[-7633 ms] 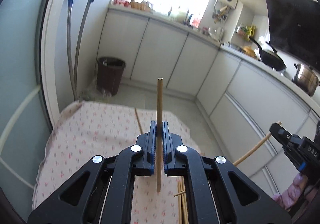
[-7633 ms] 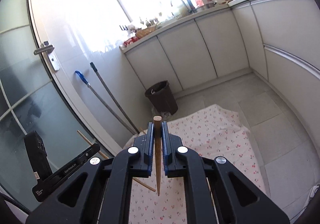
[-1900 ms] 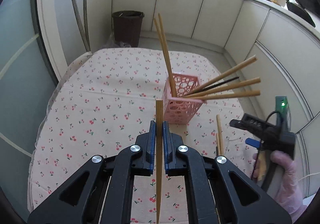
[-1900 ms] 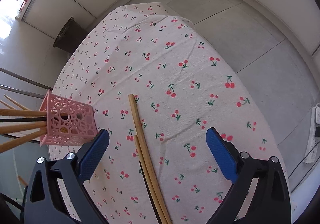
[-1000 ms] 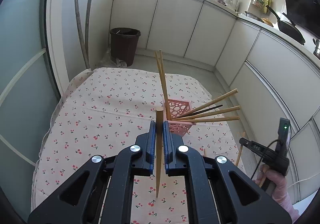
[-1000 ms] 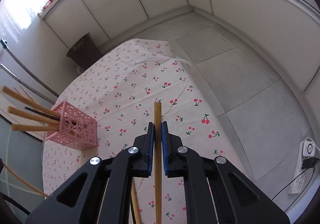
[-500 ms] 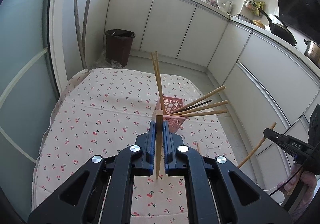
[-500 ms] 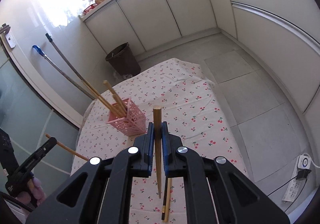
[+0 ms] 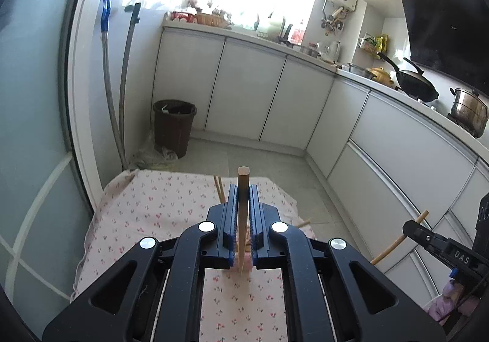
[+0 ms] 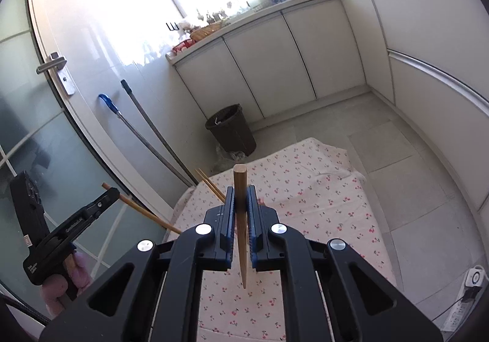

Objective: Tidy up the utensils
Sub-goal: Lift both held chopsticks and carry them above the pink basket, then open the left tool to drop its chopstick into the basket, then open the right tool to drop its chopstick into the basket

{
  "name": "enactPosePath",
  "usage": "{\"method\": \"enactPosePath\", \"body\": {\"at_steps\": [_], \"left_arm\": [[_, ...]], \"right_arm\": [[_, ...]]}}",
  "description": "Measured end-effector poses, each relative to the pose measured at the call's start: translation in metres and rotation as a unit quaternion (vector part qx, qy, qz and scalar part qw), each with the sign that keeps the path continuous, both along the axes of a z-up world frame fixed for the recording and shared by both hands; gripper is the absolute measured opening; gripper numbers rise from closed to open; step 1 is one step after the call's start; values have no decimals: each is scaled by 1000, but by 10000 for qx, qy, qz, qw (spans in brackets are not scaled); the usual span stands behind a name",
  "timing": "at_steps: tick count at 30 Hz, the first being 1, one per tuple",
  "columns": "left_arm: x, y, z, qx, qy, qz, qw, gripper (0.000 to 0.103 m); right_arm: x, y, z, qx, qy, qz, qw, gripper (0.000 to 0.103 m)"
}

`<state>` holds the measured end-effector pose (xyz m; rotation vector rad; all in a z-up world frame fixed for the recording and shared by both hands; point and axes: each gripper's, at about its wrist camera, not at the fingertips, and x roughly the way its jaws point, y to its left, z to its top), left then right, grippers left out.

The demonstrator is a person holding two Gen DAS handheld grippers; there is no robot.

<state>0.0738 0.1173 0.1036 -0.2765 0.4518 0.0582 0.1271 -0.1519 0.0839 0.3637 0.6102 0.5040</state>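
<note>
Here both grippers are clamped on upright chopsticks, the left gripper [image 9: 243,213] directly over the pink holder [image 9: 248,264] low in frame, nearer than the right gripper [image 10: 240,213], whose chopstick [image 10: 241,220] points down.

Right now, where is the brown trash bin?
In both wrist views the brown trash bin stands on the floor beyond the cherry-print cloth, against the white cabinets, right of the two leaning mop handles.

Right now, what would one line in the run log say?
left claw: shut on chopstick | right claw: shut on chopstick | both raised above cloth
</note>
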Motion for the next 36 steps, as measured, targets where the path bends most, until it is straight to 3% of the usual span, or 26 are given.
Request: {"method": "enactPosePath", "body": {"at_steps": [5,9,12,16,23,29,36], "left_arm": [[38,-4,15,-19,-148,18,9999,6],[78,-13,-1,-34,-73,32,10000,8],[102,-14,-34,-113,508,17,9986,11],[69,11,-44,-478,325,260,9980,13],[18,46,-25,-1083,53,483,9929,15],[4,60,-12,-1141,-55,612,9916,19],[12,66,-21,-1089,138,616,9920,20]], "right_arm": [[9,11,33,99,-385,-8,9992,8],[19,16,42,163,-599,-50,9981,8],[29,19,39,261,-521,-100,9983,8],[37,25,37,180,-518,-186,9983,8],[45,35,35,240,-502,-322,9979,8],[57,60,34,79,-688,-577,9959,8],[81,94,16,-320,-939,-892,9911,9]]}}
